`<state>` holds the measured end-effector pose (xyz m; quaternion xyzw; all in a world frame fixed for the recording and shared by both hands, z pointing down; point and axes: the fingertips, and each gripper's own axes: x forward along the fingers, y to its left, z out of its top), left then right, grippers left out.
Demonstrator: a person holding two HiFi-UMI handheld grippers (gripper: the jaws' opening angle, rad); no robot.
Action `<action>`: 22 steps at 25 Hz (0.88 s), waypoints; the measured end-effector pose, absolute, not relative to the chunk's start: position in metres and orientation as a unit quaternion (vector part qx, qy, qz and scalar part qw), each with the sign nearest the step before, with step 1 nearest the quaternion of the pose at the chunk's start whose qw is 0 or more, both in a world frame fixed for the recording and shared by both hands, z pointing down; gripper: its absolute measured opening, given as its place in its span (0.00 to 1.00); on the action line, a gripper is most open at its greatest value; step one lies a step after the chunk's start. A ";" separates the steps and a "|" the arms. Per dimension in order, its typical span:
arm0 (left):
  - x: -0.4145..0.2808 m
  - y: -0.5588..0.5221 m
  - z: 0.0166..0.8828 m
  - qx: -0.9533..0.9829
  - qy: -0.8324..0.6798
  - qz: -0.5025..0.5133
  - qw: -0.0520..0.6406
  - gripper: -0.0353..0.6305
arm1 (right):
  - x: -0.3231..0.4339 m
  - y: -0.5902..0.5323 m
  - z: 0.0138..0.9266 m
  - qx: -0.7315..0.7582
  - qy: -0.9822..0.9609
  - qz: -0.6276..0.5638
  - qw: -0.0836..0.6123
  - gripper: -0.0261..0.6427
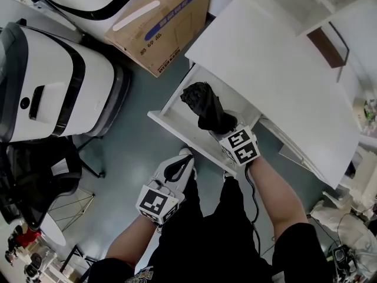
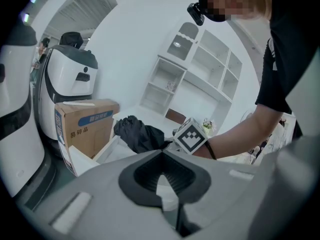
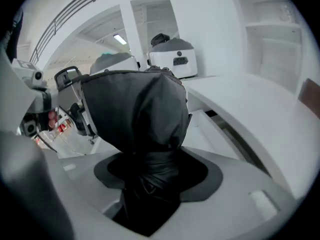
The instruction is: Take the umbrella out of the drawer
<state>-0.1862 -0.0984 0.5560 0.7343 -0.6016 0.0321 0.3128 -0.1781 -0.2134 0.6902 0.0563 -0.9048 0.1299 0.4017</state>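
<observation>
Lift-out step: right claw (image 1: pixel 221 127) grips the black umbrella (image 1: pixel 203 102), raised over the open drawer (image 1: pixel 175 109). Left claw (image 1: pixel 185 158) near, closed, empty. Next: carry umbrella clear of the drawer, keeping the grip firm.

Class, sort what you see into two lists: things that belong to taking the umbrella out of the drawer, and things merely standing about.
Belongs to the job:
umbrella
drawer
right hand-held gripper, clamped on the umbrella

Standing about:
cardboard box
white machine
shelf unit
</observation>
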 end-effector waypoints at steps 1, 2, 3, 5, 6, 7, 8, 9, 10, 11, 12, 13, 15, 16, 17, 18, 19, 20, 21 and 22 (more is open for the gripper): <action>-0.186 -0.098 0.553 0.736 -0.601 0.032 0.309 0.06 | -0.177 -0.214 0.678 0.063 -0.908 0.135 0.390 0.46; -0.186 -0.098 0.549 0.738 -0.601 0.032 0.305 0.06 | -0.176 -0.215 0.666 0.071 -0.912 0.142 0.378 0.46; -0.186 -0.098 0.545 0.740 -0.600 0.031 0.302 0.06 | -0.174 -0.216 0.654 0.078 -0.915 0.148 0.366 0.46; -0.183 -0.098 0.536 0.745 -0.597 0.030 0.294 0.06 | -0.170 -0.218 0.630 0.095 -0.921 0.162 0.342 0.46; -0.182 -0.097 0.532 0.749 -0.595 0.030 0.290 0.06 | -0.167 -0.219 0.618 0.104 -0.923 0.166 0.331 0.46; -0.180 -0.098 0.528 0.753 -0.592 0.030 0.285 0.06 | -0.164 -0.221 0.606 0.113 -0.925 0.169 0.320 0.46; -0.178 -0.098 0.523 0.757 -0.589 0.030 0.281 0.06 | -0.160 -0.223 0.593 0.122 -0.928 0.171 0.309 0.46; -0.177 -0.099 0.518 0.761 -0.586 0.030 0.277 0.06 | -0.156 -0.224 0.581 0.131 -0.929 0.174 0.298 0.46; -0.177 -0.101 0.513 0.764 -0.583 0.030 0.274 0.06 | -0.152 -0.225 0.569 0.141 -0.931 0.177 0.287 0.46; -0.176 -0.102 0.507 0.768 -0.580 0.030 0.269 0.06 | -0.148 -0.225 0.558 0.150 -0.932 0.183 0.276 0.46; -0.176 -0.104 0.501 0.772 -0.577 0.030 0.264 0.06 | -0.143 -0.225 0.546 0.160 -0.932 0.192 0.263 0.46; -0.176 -0.106 0.495 0.776 -0.574 0.030 0.258 0.06 | -0.139 -0.226 0.535 0.170 -0.931 0.203 0.250 0.46; -0.176 -0.111 0.481 0.784 -0.569 0.030 0.246 0.06 | -0.129 -0.227 0.513 0.190 -0.930 0.225 0.220 0.47; -0.176 -0.112 0.475 0.788 -0.566 0.030 0.241 0.06 | -0.124 -0.226 0.502 0.199 -0.929 0.235 0.205 0.47; -0.176 -0.113 0.470 0.792 -0.562 0.030 0.237 0.06 | -0.118 -0.225 0.492 0.209 -0.928 0.242 0.191 0.47; -0.175 -0.114 0.465 0.796 -0.558 0.030 0.234 0.06 | -0.112 -0.224 0.482 0.220 -0.927 0.246 0.177 0.47; -0.175 -0.114 0.462 0.800 -0.552 0.031 0.230 0.06 | -0.106 -0.222 0.472 0.232 -0.926 0.248 0.165 0.47; -0.175 -0.115 0.459 0.805 -0.547 0.031 0.228 0.06 | -0.100 -0.220 0.464 0.244 -0.925 0.247 0.154 0.47; -0.175 -0.115 0.456 0.809 -0.542 0.031 0.226 0.06 | -0.095 -0.217 0.456 0.255 -0.924 0.246 0.145 0.47; -0.175 -0.116 0.453 0.813 -0.537 0.031 0.224 0.06 | -0.089 -0.213 0.449 0.265 -0.922 0.246 0.138 0.47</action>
